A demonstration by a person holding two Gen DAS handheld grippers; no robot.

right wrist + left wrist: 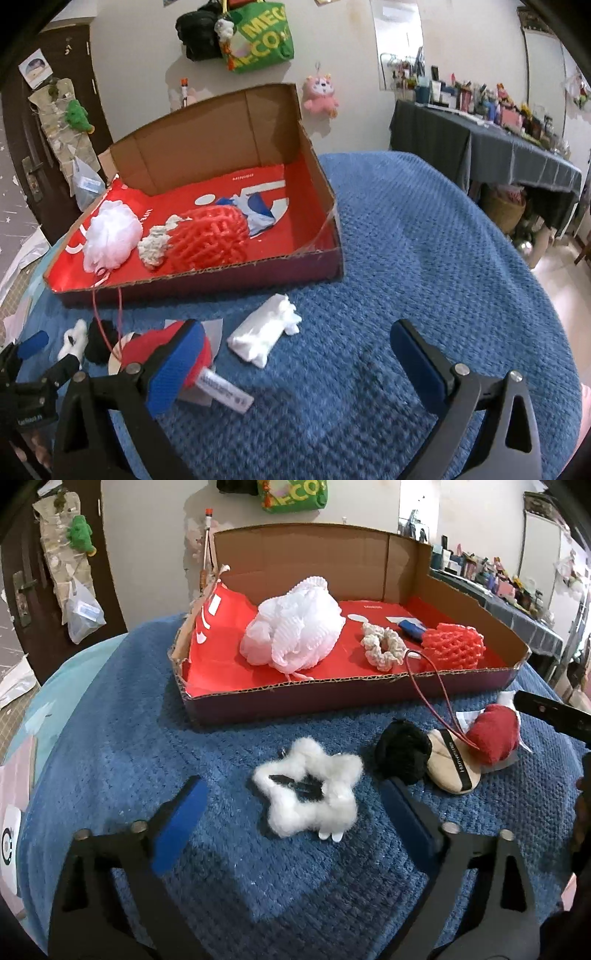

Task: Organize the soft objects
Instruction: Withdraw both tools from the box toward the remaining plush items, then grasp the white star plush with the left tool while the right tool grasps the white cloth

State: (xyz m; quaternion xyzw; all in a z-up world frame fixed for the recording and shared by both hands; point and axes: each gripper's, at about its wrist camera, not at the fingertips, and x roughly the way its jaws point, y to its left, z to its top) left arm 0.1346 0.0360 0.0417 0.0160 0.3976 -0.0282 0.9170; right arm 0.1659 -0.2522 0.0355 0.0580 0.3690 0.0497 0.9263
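Note:
A fluffy white star-shaped clip (308, 794) lies on the blue blanket (129, 738), between the open fingers of my left gripper (295, 812), untouched. To its right lie a black pom-pom (402, 749), a beige powder puff (452, 766) and a red plush ornament (493, 733). The cardboard box (369, 690) holds a white bath pouf (295, 635), a cream scrunchie (384, 646) and a red mesh sponge (456, 644). My right gripper (295, 354) is open and empty; the red plush ornament (201, 354) sits behind its left finger, and a white wad (264, 334) lies ahead.
The box (207, 277) stands at the far side of the blanket (424, 258). A dark-clothed table (480, 147) with clutter stands at the right. A door (48, 147) and hanging bags are behind. The left gripper (37, 354) shows at the right wrist view's left edge.

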